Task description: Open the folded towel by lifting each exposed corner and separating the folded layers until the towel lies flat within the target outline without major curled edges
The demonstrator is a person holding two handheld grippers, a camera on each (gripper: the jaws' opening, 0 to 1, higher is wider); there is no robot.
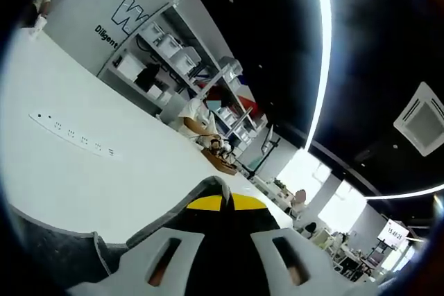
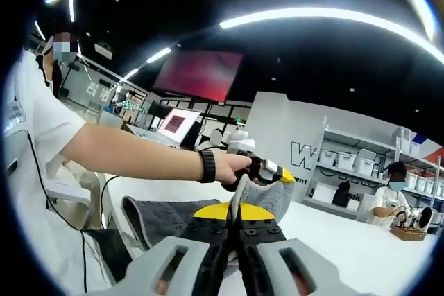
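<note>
The grey, nubby towel (image 2: 166,216) lies rumpled on the smooth white bench (image 2: 347,247), one corner lifted into a soft peak. The right hand-held gripper (image 2: 234,206) has its yellow-tipped jaws closed on that raised fold. The left hand-held gripper (image 1: 223,197), jaws together, pinches a thin towel edge (image 1: 62,251) near the bench's edge.

Right gripper (image 2: 234,207): pale grey slotted jaws, black screwed body, yellow tips. Left gripper (image 1: 223,188): same grey slotted jaws, black middle, yellow patch. Person: white short-sleeved shirt (image 2: 38,126), black wristband (image 2: 207,166), thin black cable (image 2: 43,192).
</note>
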